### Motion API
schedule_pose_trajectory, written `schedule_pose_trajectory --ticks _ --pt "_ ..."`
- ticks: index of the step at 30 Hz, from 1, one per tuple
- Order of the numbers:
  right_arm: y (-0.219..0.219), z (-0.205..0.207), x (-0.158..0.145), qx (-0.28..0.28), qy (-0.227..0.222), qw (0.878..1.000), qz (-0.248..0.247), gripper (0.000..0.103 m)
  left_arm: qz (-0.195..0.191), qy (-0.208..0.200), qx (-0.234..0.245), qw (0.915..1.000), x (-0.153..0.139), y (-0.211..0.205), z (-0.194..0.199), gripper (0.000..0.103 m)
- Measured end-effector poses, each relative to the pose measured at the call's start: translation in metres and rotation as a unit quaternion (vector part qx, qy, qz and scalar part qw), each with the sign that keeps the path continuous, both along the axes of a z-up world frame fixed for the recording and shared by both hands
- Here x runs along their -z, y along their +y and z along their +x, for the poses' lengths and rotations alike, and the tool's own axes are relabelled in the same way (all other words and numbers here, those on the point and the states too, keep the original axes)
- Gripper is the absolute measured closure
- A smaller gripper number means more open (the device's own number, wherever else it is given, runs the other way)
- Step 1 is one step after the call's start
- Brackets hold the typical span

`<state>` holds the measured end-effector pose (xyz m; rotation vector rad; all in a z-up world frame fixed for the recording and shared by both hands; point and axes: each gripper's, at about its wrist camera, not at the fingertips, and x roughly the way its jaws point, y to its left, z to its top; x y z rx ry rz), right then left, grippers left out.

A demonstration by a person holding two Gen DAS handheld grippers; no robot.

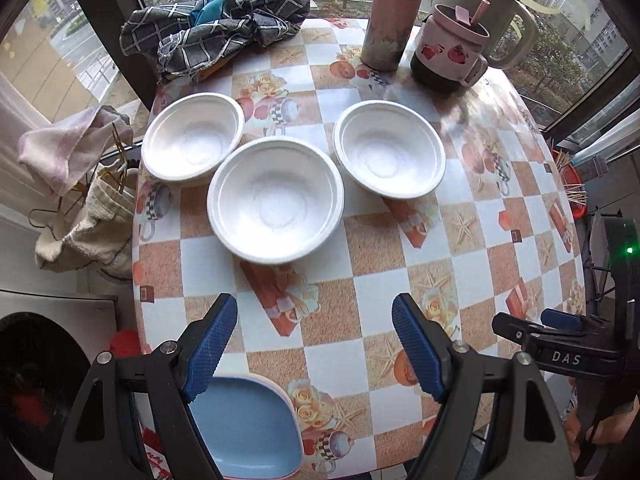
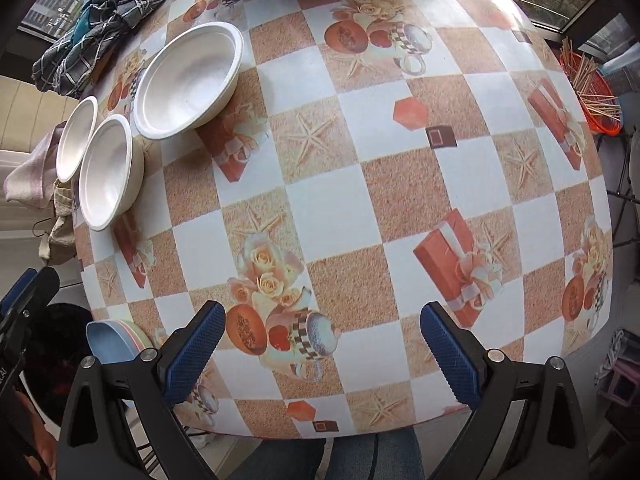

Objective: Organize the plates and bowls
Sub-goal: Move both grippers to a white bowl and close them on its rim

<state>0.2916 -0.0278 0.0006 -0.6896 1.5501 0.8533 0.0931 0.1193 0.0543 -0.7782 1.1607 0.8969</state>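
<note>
Three white foam bowls sit in a loose row toward the far left part of the round table, its cloth a check of orange and white squares. The middle bowl stands nearest me, with the left bowl just behind it by the table's left edge, their rims overlapping or touching as I see them, and the right bowl just beside it, a narrow strip of cloth between. At the table's near left edge lies a stack of plates, a blue plate on top with pink and pale rims showing under it.

My left gripper hovers above the near cloth with its jaws spread wide and nothing in them. My right gripper hangs over the near right side of the table, jaws equally wide, also empty.

The bowls look thin, light and easily dented; I judge them best taken by the rolled rim, one finger inside and one outside, with a gentle squeeze so the wall does not crack. They should nest into one another with little force, though a light bowl may skid on the glossy cloth if nudged. The plates look like stiff plastic, and I would pinch them at the raised edge.

At the far edge stand a flask, a pink mug and a crumpled checked cloth, well apart from the bowls.
</note>
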Motion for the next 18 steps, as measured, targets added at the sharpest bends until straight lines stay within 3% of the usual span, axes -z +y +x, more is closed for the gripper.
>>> schedule_pose_trajectory --ticks 5,9,18 --pt "0.057 0.028 0.014 -0.016 0.016 1.0 0.01 0.004 0.024 0.031 0.005 0.9992 0.013 0.05 0.043 0.02" --pt "0.094 0.04 0.029 -0.023 0.036 0.999 0.014 0.004 0.011 0.051 0.007 0.9986 0.037 0.087 0.072 0.02" --pt "0.15 0.05 0.057 -0.043 0.041 0.998 0.014 0.004 0.015 0.123 0.065 0.9901 0.084 0.138 0.124 0.02"
